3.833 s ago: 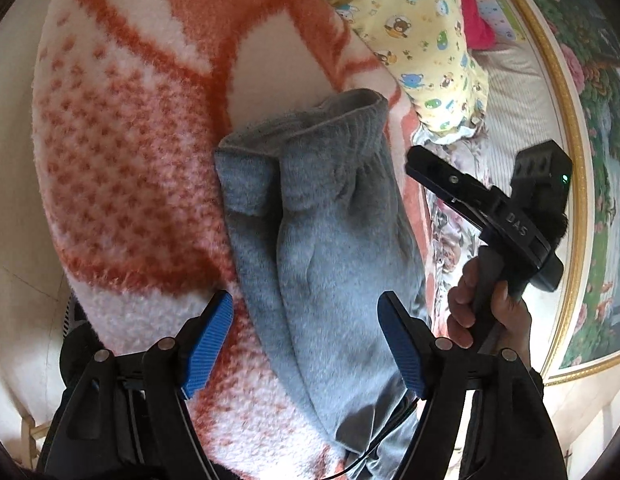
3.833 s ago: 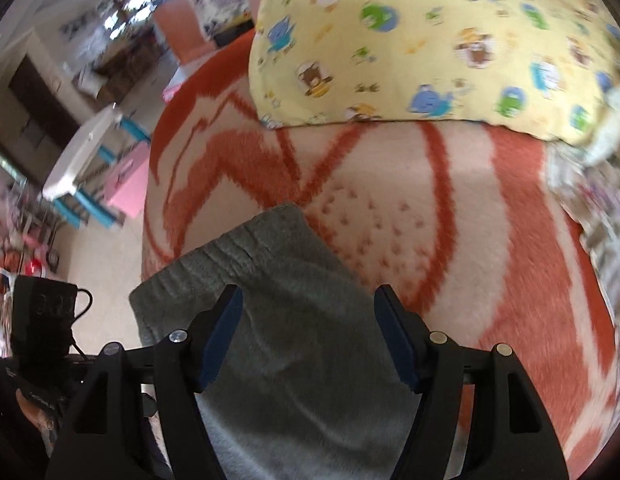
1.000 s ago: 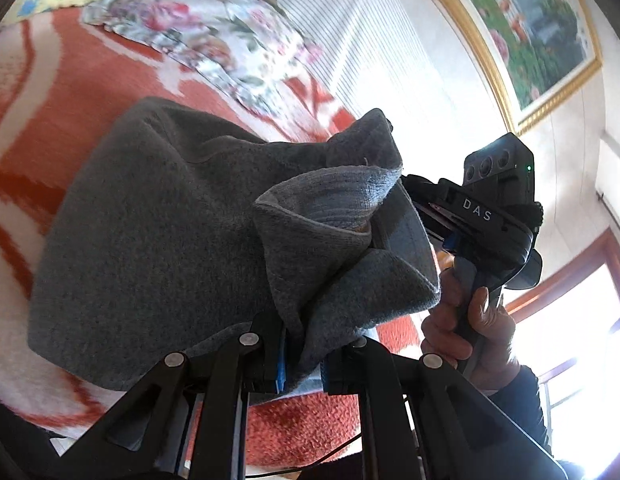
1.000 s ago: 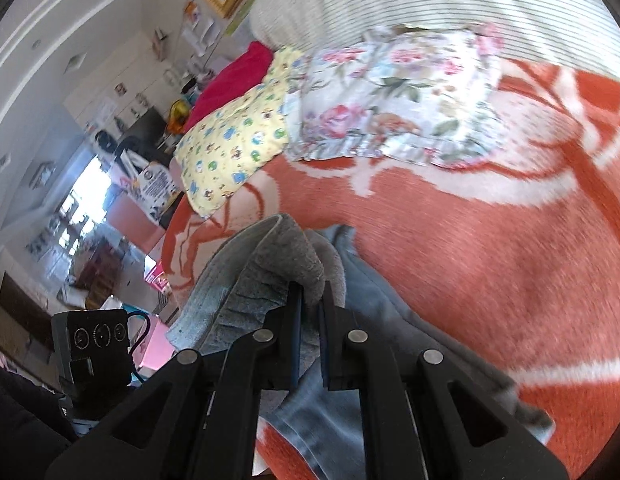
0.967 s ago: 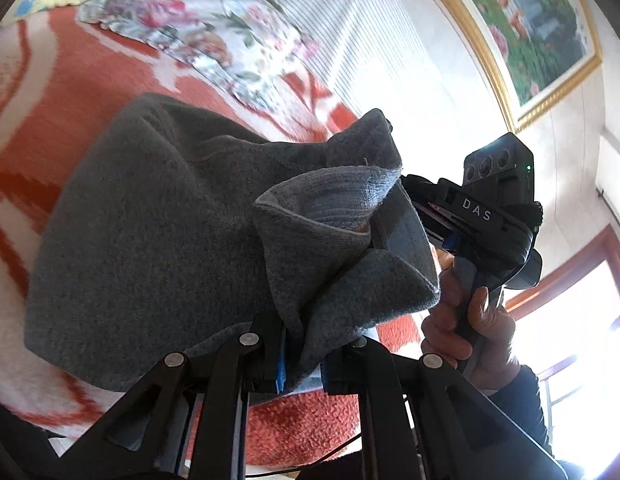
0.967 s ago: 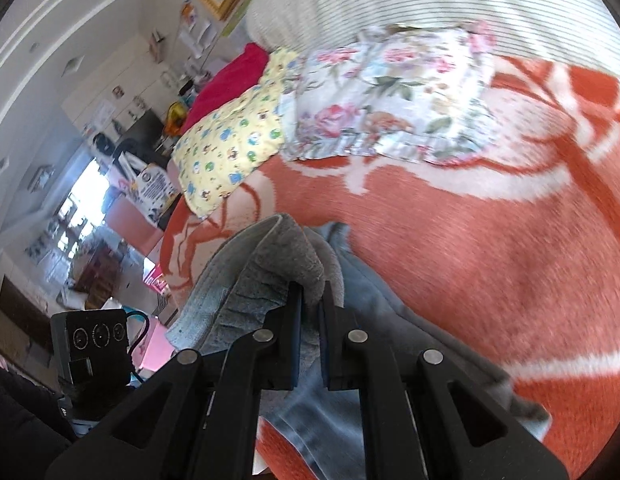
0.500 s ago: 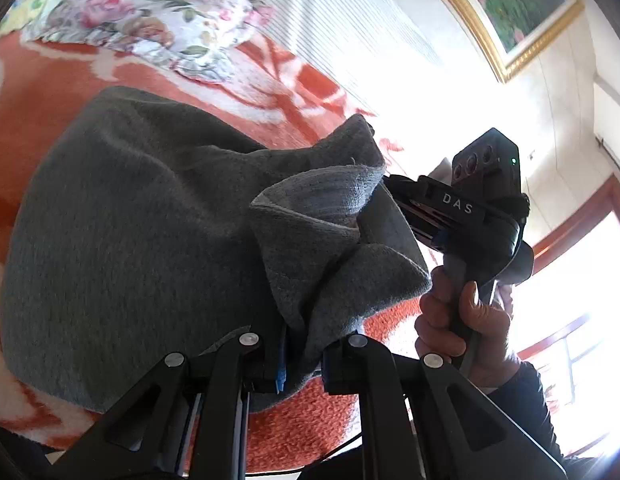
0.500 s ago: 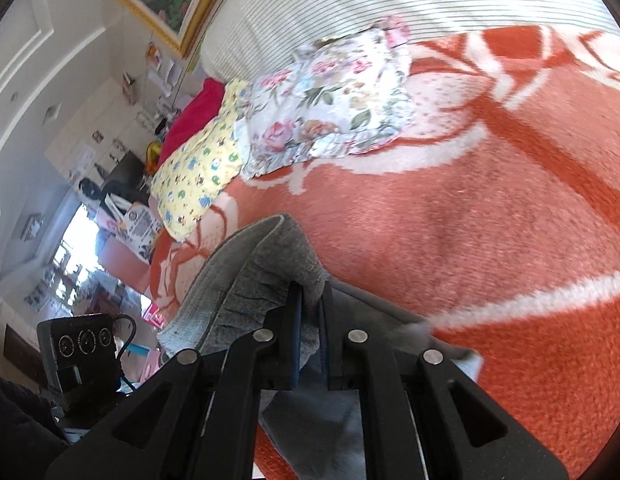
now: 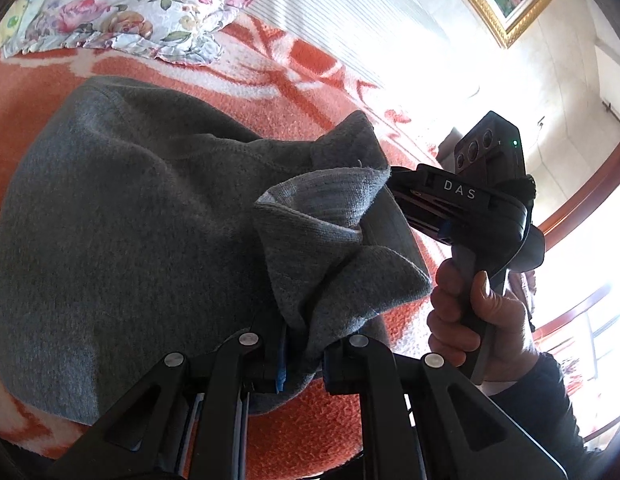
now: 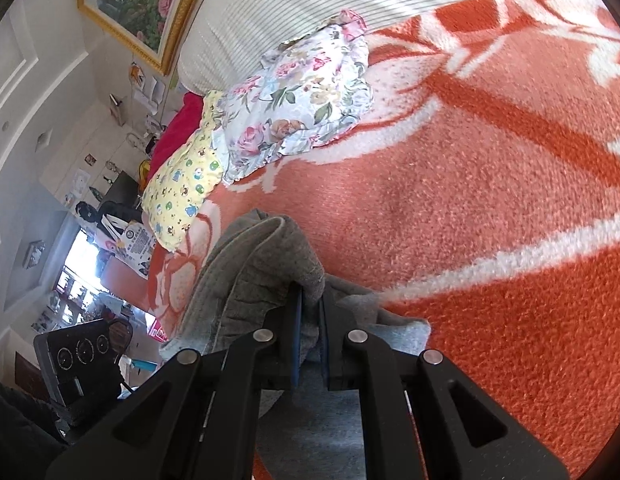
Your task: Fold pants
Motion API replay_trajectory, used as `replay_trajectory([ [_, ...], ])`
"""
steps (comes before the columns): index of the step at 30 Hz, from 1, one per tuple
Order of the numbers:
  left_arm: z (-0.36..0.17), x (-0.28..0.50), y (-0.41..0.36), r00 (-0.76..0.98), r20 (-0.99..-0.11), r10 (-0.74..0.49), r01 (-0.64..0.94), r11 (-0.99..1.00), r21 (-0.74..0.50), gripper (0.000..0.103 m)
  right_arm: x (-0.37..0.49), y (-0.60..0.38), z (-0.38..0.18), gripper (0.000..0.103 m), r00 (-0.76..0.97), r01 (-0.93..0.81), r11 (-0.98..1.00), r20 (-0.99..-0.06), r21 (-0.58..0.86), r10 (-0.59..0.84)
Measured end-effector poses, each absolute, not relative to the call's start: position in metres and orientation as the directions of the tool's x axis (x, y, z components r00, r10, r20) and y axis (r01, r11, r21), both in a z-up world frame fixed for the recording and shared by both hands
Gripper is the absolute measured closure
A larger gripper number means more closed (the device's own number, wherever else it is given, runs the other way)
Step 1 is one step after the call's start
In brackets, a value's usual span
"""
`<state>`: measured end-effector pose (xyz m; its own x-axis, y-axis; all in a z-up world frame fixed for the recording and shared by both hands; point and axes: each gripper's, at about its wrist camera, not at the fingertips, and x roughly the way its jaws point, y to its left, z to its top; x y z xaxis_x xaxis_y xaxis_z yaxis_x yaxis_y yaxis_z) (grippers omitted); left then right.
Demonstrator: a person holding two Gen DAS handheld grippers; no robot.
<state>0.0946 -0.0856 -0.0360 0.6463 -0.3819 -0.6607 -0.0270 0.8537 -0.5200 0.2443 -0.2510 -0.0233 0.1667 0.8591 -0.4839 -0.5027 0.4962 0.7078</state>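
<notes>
Gathered grey pants (image 9: 122,232) bury the tips of the left tongs (image 9: 304,354) and right tongs (image 10: 310,320), and glare bleaches the window (image 9: 582,280).

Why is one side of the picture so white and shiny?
Left wrist view: sunlight from the red-framed window washes out the wall and striped white bedding. Right wrist view: evenly lit, sharp on the orange-and-white blanket; straight edges bend near the rim.

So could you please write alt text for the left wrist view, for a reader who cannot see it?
The left gripper is shut on a bunched edge of grey pants, lifted over an orange-and-white blanket. To the right, a hand holds the right gripper, also clamped on the fabric. A floral pillow lies behind.
</notes>
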Motion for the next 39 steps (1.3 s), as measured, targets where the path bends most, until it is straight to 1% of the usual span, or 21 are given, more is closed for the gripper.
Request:
replay_trajectory([
  [5, -0.033, 0.089, -0.093, 0.651, -0.670, -0.357, -0.006, 0.880, -0.475, 0.091, 0.243, -0.256, -0.026, 0.095, 0.171, -0.496, 0.500, -0.485, 0.710, 0.858],
  [7, -0.032, 0.087, -0.096, 0.652, -0.671, -0.352, 0.008, 0.889, -0.458, 0.085, 0.242, -0.258, -0.026, 0.092, 0.178, -0.491, 0.506, -0.487, 0.709, 0.855],
  [9, -0.030, 0.086, -0.099, 0.651, -0.673, -0.352, 0.023, 0.895, -0.446, 0.079, 0.241, -0.261, -0.025, 0.089, 0.209, -0.483, 0.540, -0.508, 0.689, 0.835],
  [10, -0.028, 0.085, -0.100, 0.651, -0.671, -0.354, 0.032, 0.896, -0.442, 0.074, 0.240, -0.264, -0.024, 0.088, 0.225, -0.474, 0.561, -0.522, 0.679, 0.823],
  [11, -0.027, 0.083, -0.102, 0.651, -0.671, -0.354, 0.042, 0.900, -0.435, 0.072, 0.240, -0.266, -0.024, 0.086, 0.234, -0.465, 0.572, -0.529, 0.676, 0.816],
  [13, -0.026, 0.081, -0.105, 0.648, -0.676, -0.352, 0.057, 0.907, -0.418, 0.070, 0.238, -0.273, -0.024, 0.080, 0.255, -0.443, 0.595, -0.542, 0.670, 0.801],
  [14, -0.026, 0.079, -0.104, 0.645, -0.677, -0.355, 0.061, 0.907, -0.417, 0.068, 0.236, -0.279, -0.023, 0.071, 0.269, -0.432, 0.607, -0.547, 0.667, 0.793],
  [15, -0.026, 0.079, -0.103, 0.642, -0.678, -0.357, 0.060, 0.905, -0.420, 0.068, 0.235, -0.282, -0.023, 0.059, 0.279, -0.427, 0.614, -0.549, 0.664, 0.788],
  [17, -0.028, 0.076, -0.097, 0.628, -0.681, -0.376, 0.059, 0.896, -0.441, 0.065, 0.229, -0.291, -0.021, 0.043, 0.312, -0.413, 0.636, -0.555, 0.652, 0.771],
  [18, -0.028, 0.074, -0.093, 0.623, -0.678, -0.390, 0.060, 0.888, -0.455, 0.063, 0.225, -0.296, -0.019, 0.041, 0.329, -0.405, 0.646, -0.556, 0.648, 0.763],
  [21, -0.026, 0.066, -0.083, 0.613, -0.661, -0.433, 0.072, 0.864, -0.499, 0.057, 0.212, -0.312, -0.015, 0.041, 0.364, -0.381, 0.652, -0.542, 0.655, 0.757],
  [23, -0.022, 0.062, -0.079, 0.615, -0.640, -0.461, 0.092, 0.848, -0.522, 0.040, 0.203, -0.320, -0.012, 0.040, 0.383, -0.368, 0.652, -0.531, 0.663, 0.756],
  [24, -0.018, 0.058, -0.076, 0.624, -0.625, -0.469, 0.102, 0.842, -0.530, 0.038, 0.199, -0.323, -0.011, 0.040, 0.391, -0.363, 0.650, -0.525, 0.667, 0.756],
  [27, -0.005, 0.050, -0.070, 0.642, -0.591, -0.488, 0.140, 0.833, -0.535, 0.036, 0.184, -0.330, -0.007, 0.039, 0.411, -0.352, 0.644, -0.506, 0.680, 0.759],
  [31, 0.005, 0.050, -0.065, 0.651, -0.583, -0.487, 0.160, 0.838, -0.521, 0.036, 0.164, -0.330, -0.003, 0.039, 0.424, -0.350, 0.636, -0.489, 0.688, 0.763],
  [36, 0.008, 0.067, -0.050, 0.649, -0.599, -0.470, 0.134, 0.845, -0.517, 0.036, 0.139, -0.320, 0.003, 0.038, 0.427, -0.372, 0.633, -0.481, 0.679, 0.766],
  [39, 0.011, 0.082, -0.042, 0.646, -0.619, -0.446, 0.119, 0.860, -0.495, 0.036, 0.124, -0.311, 0.003, 0.034, 0.420, -0.386, 0.631, -0.480, 0.674, 0.770],
])
